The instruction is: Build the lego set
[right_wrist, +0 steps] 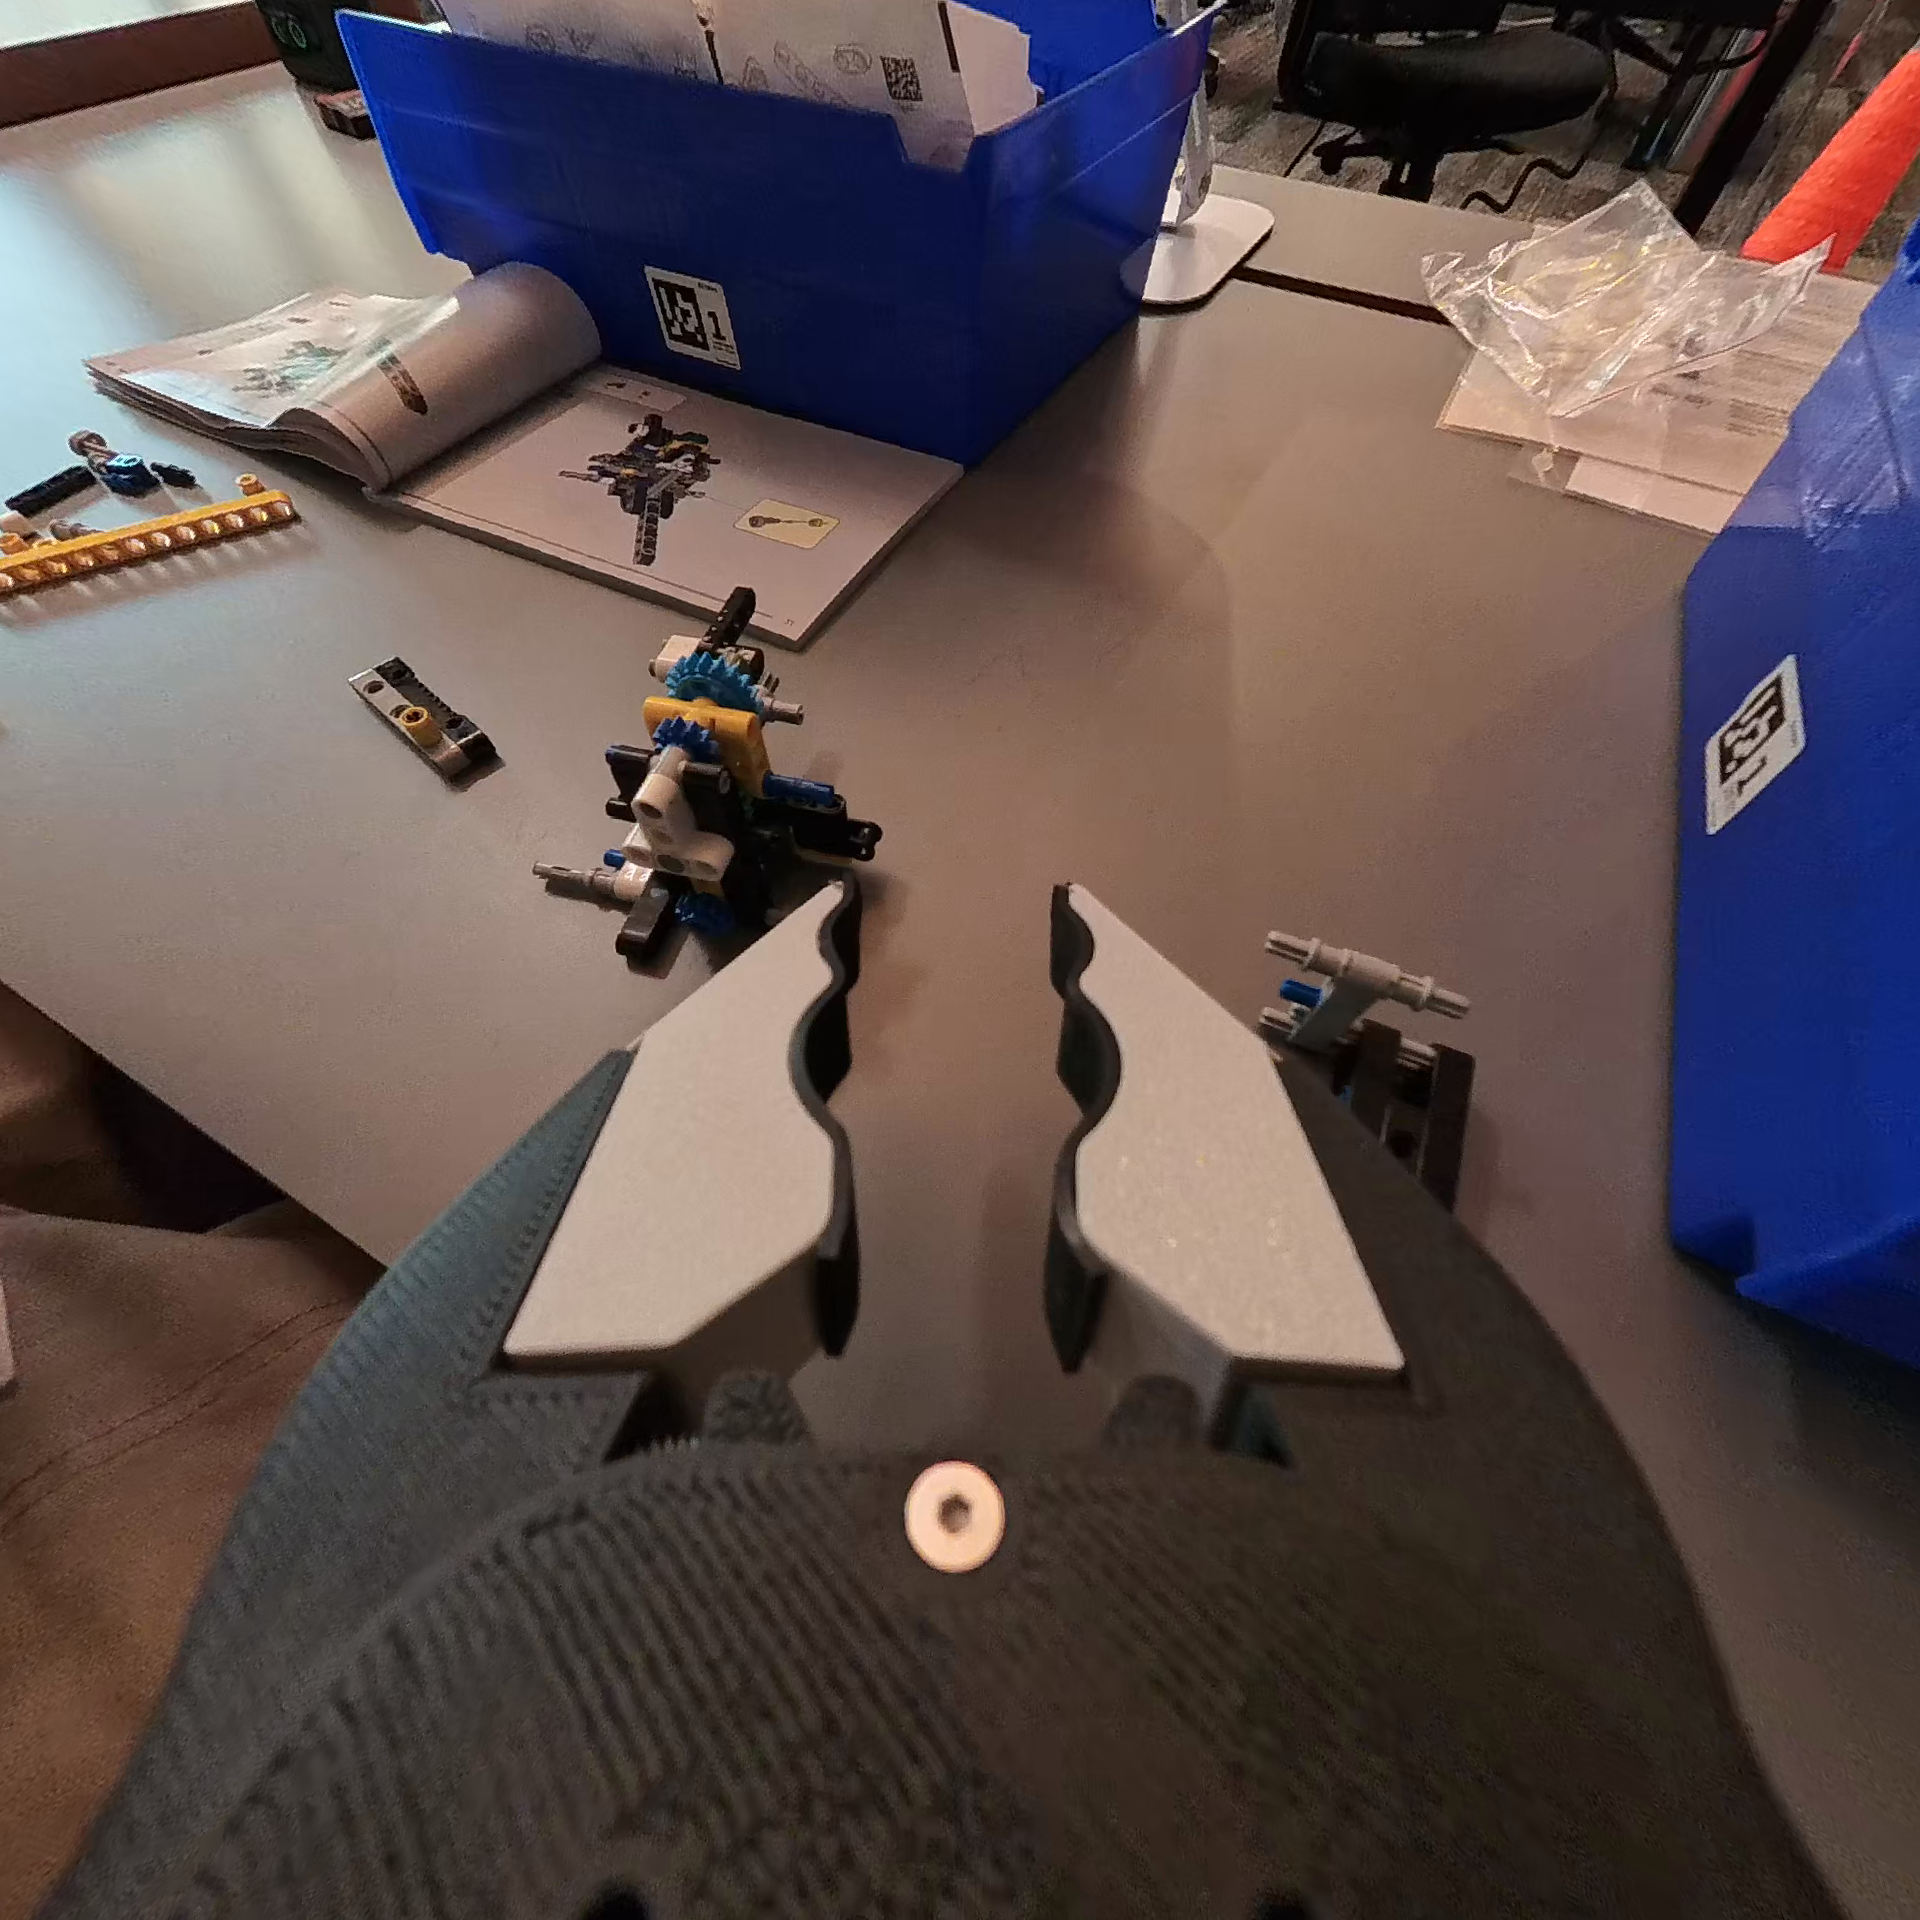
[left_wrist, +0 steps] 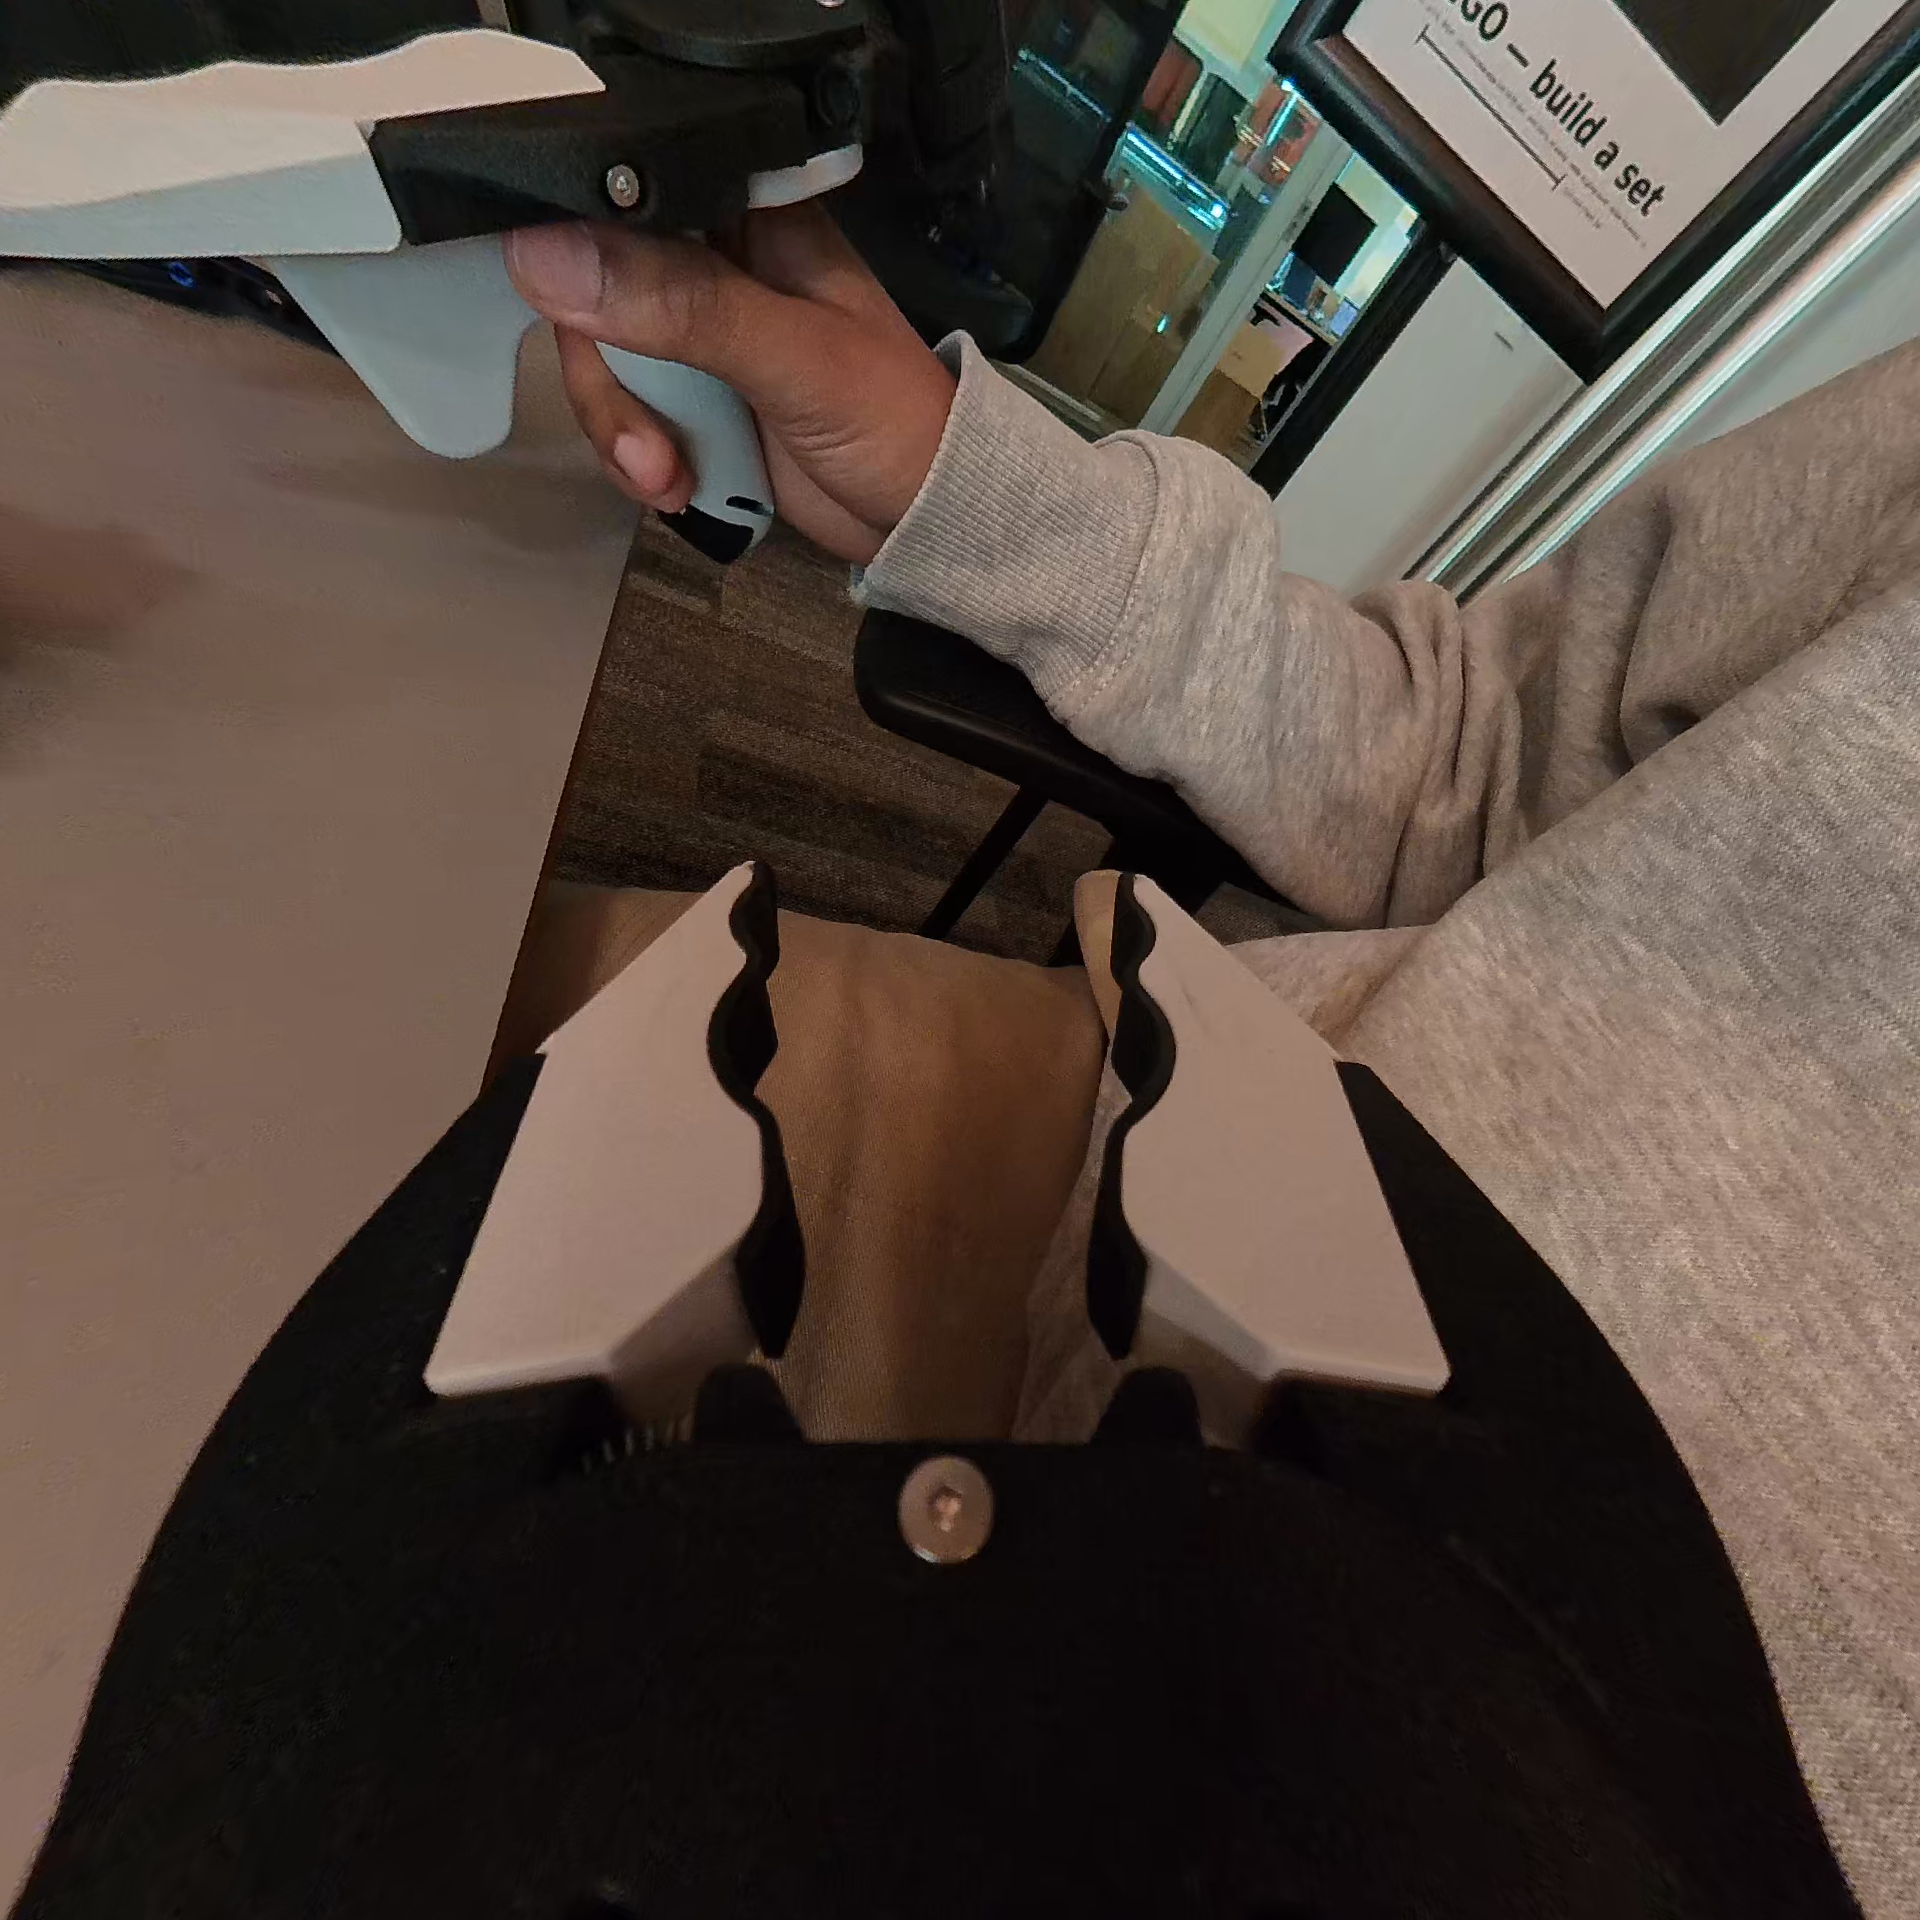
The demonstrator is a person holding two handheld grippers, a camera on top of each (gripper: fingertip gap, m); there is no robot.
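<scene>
On the grey table (right_wrist: 1195, 665), left to right: yellow beam (right_wrist: 145, 540), open instruction booklet (right_wrist: 582, 457), lego assembly (right_wrist: 717, 800) just beyond the released, empty right gripper (right_wrist: 951, 904), blue bin (right_wrist: 1808, 883). The left gripper (left_wrist: 940, 894), also released, hangs over a lap.

A grey counter (right_wrist: 1195, 644) with a smooth matte top fills the right wrist view, lit softly from above. Beyond its far edge stands a black office chair (right_wrist: 1455, 73) on patterned carpet (right_wrist: 1247, 125). In the left wrist view the counter's edge meets dark mottled carpet (left_wrist: 727, 727), a black chair armrest (left_wrist: 966, 717) juts in, and a dark-framed sign (left_wrist: 1558, 156) leans beside a white wall (left_wrist: 1403, 447).
</scene>
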